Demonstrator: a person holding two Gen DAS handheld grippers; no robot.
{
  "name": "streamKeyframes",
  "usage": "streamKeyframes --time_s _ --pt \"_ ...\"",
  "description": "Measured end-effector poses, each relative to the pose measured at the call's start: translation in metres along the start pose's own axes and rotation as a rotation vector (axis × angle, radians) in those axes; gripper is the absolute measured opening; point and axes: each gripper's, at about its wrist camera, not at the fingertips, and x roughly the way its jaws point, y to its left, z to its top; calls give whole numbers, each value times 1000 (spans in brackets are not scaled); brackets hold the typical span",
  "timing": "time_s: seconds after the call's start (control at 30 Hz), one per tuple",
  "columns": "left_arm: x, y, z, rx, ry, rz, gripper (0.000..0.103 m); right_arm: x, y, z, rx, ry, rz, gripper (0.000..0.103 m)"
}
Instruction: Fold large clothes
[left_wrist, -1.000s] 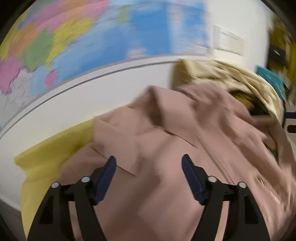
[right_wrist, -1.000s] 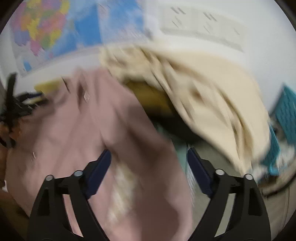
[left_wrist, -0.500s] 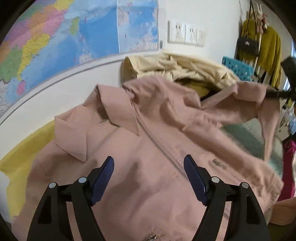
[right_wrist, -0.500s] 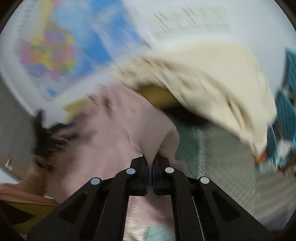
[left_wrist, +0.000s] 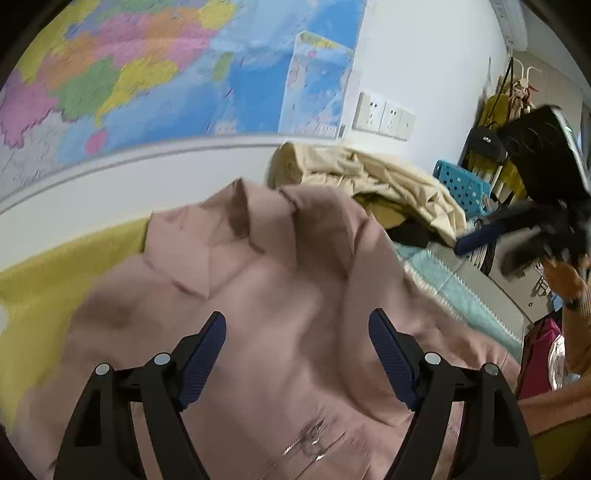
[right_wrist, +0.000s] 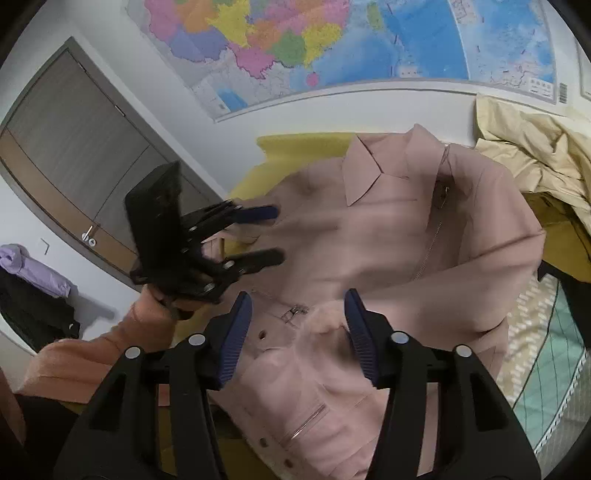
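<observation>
Sleeve work on the pink jacket (right_wrist: 388, 236) looks done — the right gripper (right_wrist: 295, 332), jaws just reopened and empty, and the left gripper (left_wrist: 295, 354), spread wide and empty, are held above it.

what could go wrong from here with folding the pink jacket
1. The pink jacket has a sleeve folded loosely across its front; neither the left gripper nor the right gripper, whose jaws have just been opening with nothing between them, holds it, so it may slide back.
2. The beige garment lies heaped against the jacket's shoulder and may snag the next fold.
</observation>
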Motion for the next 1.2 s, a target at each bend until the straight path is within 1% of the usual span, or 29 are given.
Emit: streamKeyframes --time_s 0.07,0.13,0.17,0.2,0.3,0.37,0.4,0.43,0.47,0.5,0.53,0.57,0.6,0.63,0.7,0.73,0.77,0.8,0.83,0.87,0.9,0.93,0.97,1.0,1.03,1.07,1.13,1.17,1.2 --pt "0 4 -9 -21 21 -35 78 -5 -24 0 40 -39 -69 51" --pt "9 3 -17 -37 55 -83 80 -8 -42 -2 61 -70 -177 53" --pt "17 -1 -22 -36 83 -103 80 -7 -58 -3 82 -77 -256 54" --pt "25 -6 -26 -34 111 -117 80 -5 -69 -5 99 -74 -298 55" --pt "59 -27 -36 -26 217 -195 82 11 -111 -11 192 -48 -366 63" --pt "79 -38 -41 -29 288 -214 82 25 -143 -16 264 -37 -360 64" --pt "89 -43 -43 -23 314 -211 82 31 -155 -18 290 -36 -356 67" --pt "94 -47 -44 -17 321 -202 77 35 -165 -19 310 -37 -354 71" --pt "99 -49 -44 -8 330 -193 52 39 -176 -21 330 -42 -335 71" --pt "103 -50 -44 -3 350 -191 27 43 -182 -21 352 -45 -305 68" --pt "103 -50 -42 2 352 -180 19 47 -189 -21 372 -49 -264 49" --pt "99 -48 -38 25 335 -150 9 48 -192 -21 374 -52 -239 35" --pt "90 -45 -32 56 297 -107 7 49 -194 -19 364 -53 -191 3" --pt "80 -42 -26 80 270 -75 6 46 -193 -17 347 -67 -160 4" --pt "54 -27 -8 120 208 -14 5 25 -183 -16 303 -123 -195 3" --pt "46 -20 -1 135 185 17 6 9 -180 -15 290 -162 -212 3" --pt "34 -9 7 148 152 92 10 -6 -182 -13 292 -203 -219 3" --pt "26 2 13 144 130 150 17 -16 -184 -13 297 -233 -228 3" --pt "21 13 17 132 126 175 27 -27 -187 -14 303 -261 -255 3" --pt "18 22 18 123 129 179 44 -35 -192 -14 302 -269 -296 3" --pt "18 29 18 115 126 206 49 -37 -197 -16 313 -265 -301 3" --pt "18 35 17 101 138 213 54 -36 -203 -18 332 -256 -292 3" --pt "23 41 13 79 167 188 62 -31 -208 -20 340 -240 -294 3" --pt "28 45 6 50 195 137 64 -24 -211 -22 349 -218 -319 3" --pt "32 44 3 35 209 110 64 -17 -213 -25 361 -207 -333 4" --pt "38 39 -4 35 227 81 65 -12 -214 -26 378 -202 -324 4" --pt "49 21 -14 74 236 67 71 -13 -218 -30 409 -206 -311 9" --pt "56 11 -19 85 245 38 83 -15 -217 -32 413 -209 -318 10" --pt "65 0 -24 97 262 11 87 -21 -210 -34 402 -229 -338 13"
